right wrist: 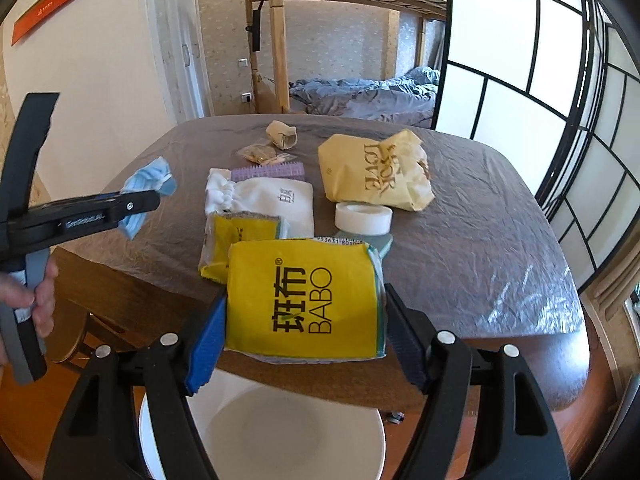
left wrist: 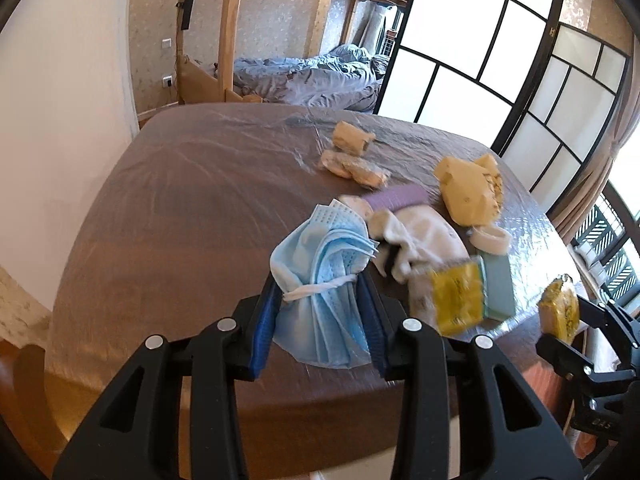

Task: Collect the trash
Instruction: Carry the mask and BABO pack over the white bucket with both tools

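Note:
A bunch of blue face masks (left wrist: 320, 256) is pinched between the blue pads of my left gripper (left wrist: 318, 284), lifted over the table's near edge. In the right wrist view the same masks (right wrist: 150, 178) stick out of the left gripper (right wrist: 154, 200) at the left. My right gripper (right wrist: 305, 296) is shut on a yellow "BABO" tissue pack (right wrist: 304, 300), held above a white round bin (right wrist: 260, 432) at the table's front. A second yellow pack (right wrist: 236, 236) lies on the brown plastic-covered table (right wrist: 480, 240).
On the table lie a white drawstring pouch (right wrist: 272, 200), a purple strip (right wrist: 268, 171), a yellow paper bag (right wrist: 372, 172), a white tape roll (right wrist: 362, 216), snack packets (right wrist: 260, 154) and a beige wad (right wrist: 282, 134). A hand (right wrist: 40, 300) grips the left tool. A bunk bed stands behind.

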A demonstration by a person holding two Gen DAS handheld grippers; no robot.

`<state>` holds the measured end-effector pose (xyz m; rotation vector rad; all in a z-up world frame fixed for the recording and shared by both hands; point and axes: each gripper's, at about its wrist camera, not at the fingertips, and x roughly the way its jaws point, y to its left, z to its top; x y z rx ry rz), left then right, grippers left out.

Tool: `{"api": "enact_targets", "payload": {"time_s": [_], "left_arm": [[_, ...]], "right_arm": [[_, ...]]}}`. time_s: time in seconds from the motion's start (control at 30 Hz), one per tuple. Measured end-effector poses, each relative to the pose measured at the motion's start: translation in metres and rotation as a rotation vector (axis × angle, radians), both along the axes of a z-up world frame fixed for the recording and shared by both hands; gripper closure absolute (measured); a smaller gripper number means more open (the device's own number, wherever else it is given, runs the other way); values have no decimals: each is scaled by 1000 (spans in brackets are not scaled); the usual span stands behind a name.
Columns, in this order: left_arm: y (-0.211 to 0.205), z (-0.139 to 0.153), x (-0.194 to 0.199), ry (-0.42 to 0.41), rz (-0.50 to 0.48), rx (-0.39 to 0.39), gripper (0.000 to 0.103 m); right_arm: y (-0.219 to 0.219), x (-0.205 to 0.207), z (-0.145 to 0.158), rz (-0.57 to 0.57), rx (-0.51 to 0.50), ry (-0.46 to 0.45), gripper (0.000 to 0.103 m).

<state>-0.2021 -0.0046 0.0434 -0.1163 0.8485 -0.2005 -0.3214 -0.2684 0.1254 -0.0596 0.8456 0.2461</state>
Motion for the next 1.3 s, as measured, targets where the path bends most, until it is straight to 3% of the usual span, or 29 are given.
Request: {"api": "enact_targets", "payload": {"time_s": [0.67,0.9,1.3], "left_arm": [[-72,-20,-153,43,27,42,62],[-81,-34,-173,75,29,65,62],[-76,-57,-161,129,-20,106,62]], "right_arm": [[-43,-94,-28,39,63,89,31],[-43,-112,-41,43,62,131,31],[-21,-103,-55,5,44,162,31]]}}
